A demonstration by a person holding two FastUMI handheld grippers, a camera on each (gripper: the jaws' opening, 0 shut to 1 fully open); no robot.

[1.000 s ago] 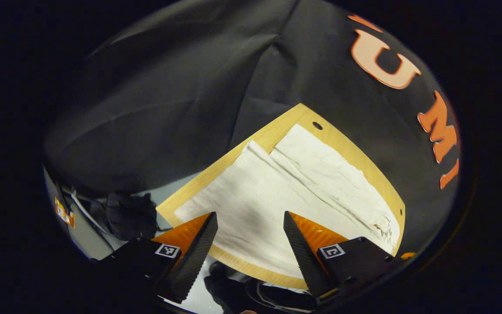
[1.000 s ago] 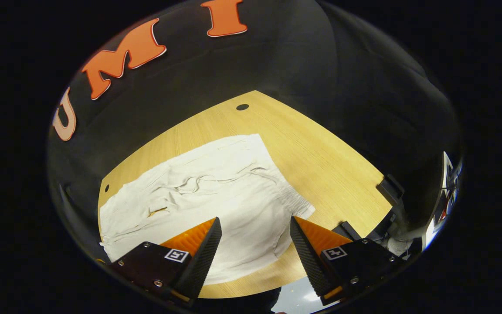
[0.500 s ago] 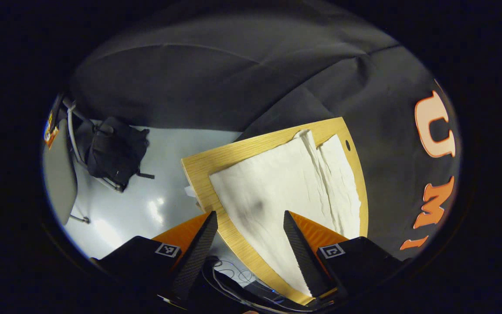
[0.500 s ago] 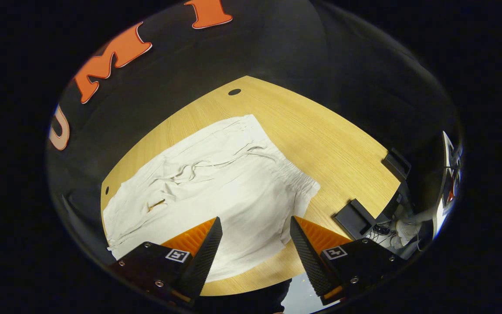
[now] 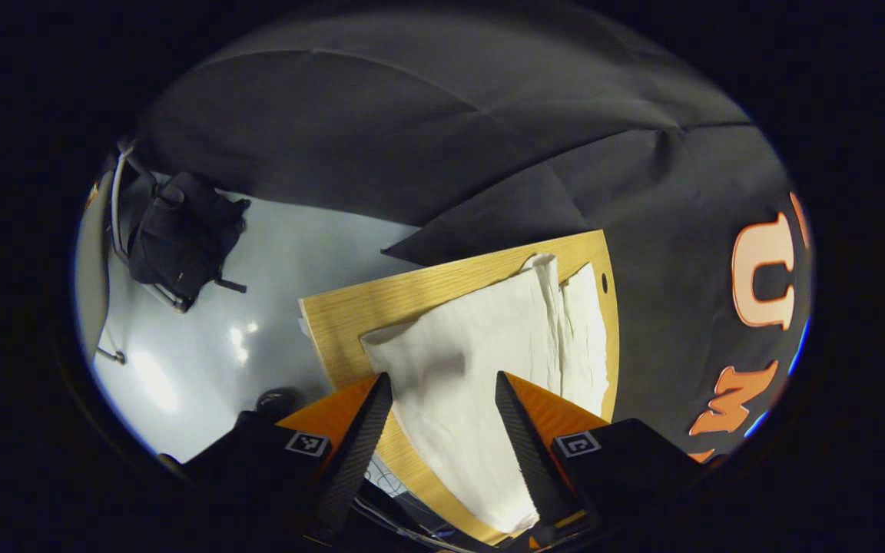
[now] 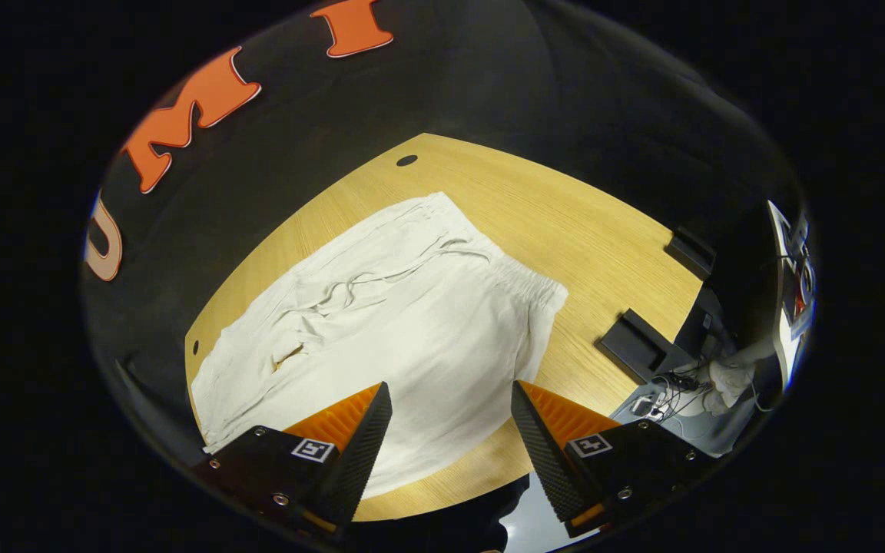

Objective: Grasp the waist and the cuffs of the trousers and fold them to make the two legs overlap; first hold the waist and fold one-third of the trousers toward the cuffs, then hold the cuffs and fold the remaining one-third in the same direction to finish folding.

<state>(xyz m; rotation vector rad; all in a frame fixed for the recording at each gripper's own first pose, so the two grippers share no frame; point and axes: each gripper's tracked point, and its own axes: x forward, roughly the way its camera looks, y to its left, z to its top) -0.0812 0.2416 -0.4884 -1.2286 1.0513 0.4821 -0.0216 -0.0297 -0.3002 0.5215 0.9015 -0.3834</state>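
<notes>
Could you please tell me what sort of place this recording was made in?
Probably a recording booth in a lab or office: black cloth wall hangs behind a wooden table bearing white trousers, with a chair and bag on a pale floor.

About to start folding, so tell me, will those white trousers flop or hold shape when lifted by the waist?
The trousers probably flop: creases and a gathered waist suggest thin, soft cloth. They look light, and may slide on the smooth wooden table.

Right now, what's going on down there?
Left gripper open, right gripper open, both above trousers. Trousers flat on table, unfolded. Nothing blocking.
</notes>
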